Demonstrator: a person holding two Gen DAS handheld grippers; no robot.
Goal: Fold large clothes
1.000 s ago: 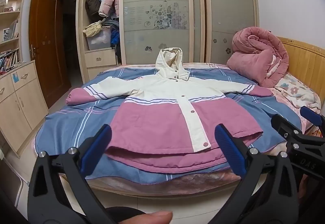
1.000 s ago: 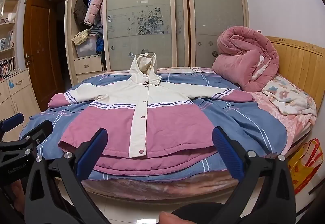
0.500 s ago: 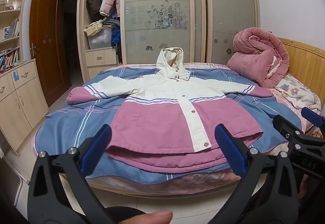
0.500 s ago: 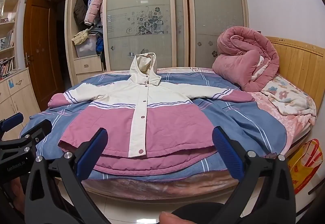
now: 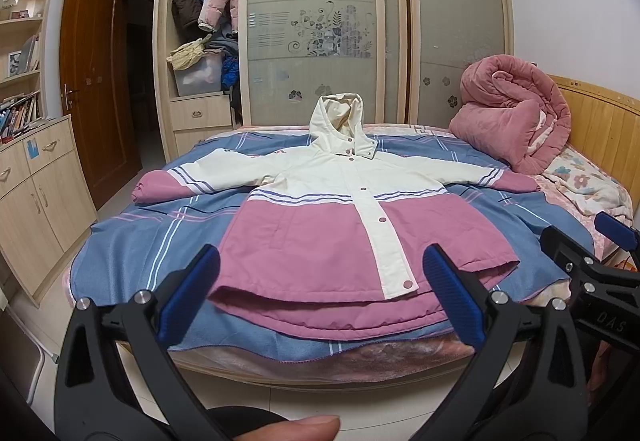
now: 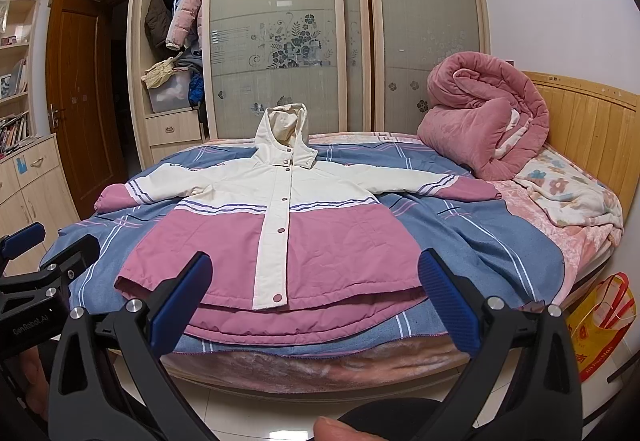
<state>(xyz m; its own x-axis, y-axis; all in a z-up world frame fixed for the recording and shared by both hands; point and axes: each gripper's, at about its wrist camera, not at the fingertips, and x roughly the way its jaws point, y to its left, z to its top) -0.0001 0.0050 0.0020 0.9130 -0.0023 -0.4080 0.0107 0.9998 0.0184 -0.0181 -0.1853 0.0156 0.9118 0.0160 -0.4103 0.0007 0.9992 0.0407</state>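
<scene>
A hooded jacket (image 5: 320, 225) (image 6: 280, 225), cream on top and pink below, lies flat and face up on the bed, snapped shut, sleeves spread out to both sides, hood toward the wardrobe. Its hem hangs near the bed's front edge. My left gripper (image 5: 320, 297) is open and empty, held in front of the bed short of the hem. My right gripper (image 6: 312, 297) is open and empty too, level with it. Each gripper shows at the edge of the other's view: the right one (image 5: 600, 269), the left one (image 6: 36, 281).
A blue striped blanket (image 5: 140, 241) covers the bed. A rolled pink quilt (image 6: 484, 121) and a floral cloth (image 6: 568, 193) lie at the wooden headboard on the right. A wardrobe (image 5: 312, 21) stands behind, cabinets (image 5: 36, 193) at left, an orange bag (image 6: 600, 325) on the floor.
Both views have barely shifted; the grippers stay open in front of the bed and the jacket has not moved.
</scene>
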